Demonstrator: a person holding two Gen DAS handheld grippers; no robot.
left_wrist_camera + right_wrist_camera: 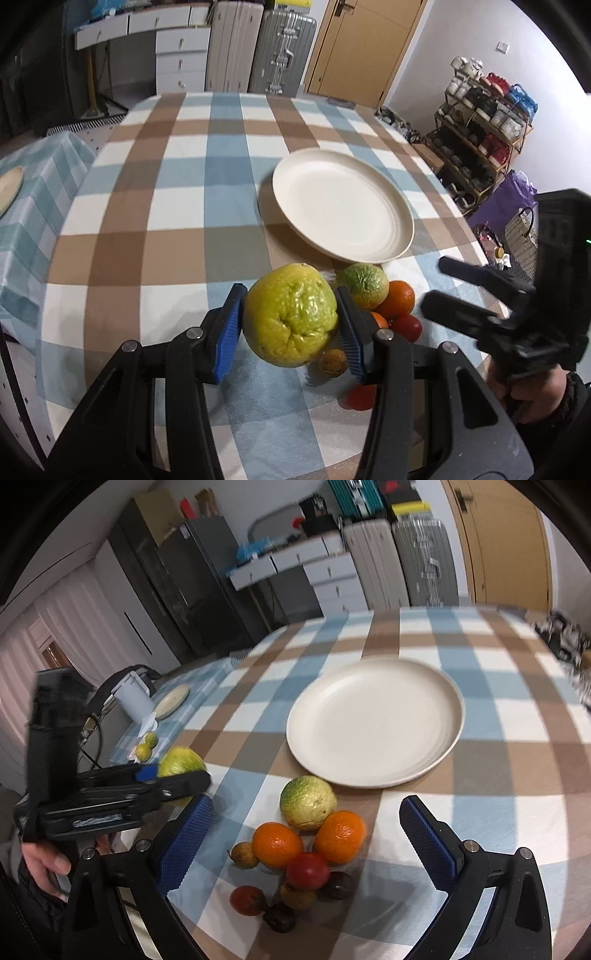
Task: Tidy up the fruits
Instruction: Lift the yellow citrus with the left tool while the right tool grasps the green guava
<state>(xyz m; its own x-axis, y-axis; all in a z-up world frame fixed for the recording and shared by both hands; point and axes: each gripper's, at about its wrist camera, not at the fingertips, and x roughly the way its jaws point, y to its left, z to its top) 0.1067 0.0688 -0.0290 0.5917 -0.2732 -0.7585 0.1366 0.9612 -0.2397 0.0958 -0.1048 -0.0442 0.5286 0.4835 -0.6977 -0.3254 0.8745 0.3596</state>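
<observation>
While the left gripper (pixel 290 321) hides part of the fruit pile (pixel 301 853), it clamps a yellow-green citrus (pixel 290 314) above the checked cloth (pixel 177 206), dimpled end toward the camera, near the white plate (pixel 400 236). The right gripper (pixel 306 838) hovers spread wide over the pile.

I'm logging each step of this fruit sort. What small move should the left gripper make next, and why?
Probably carry the yellow-green fruit forward over the white plate and lower it. The left gripper is shut on it, and the plate is bare.
</observation>
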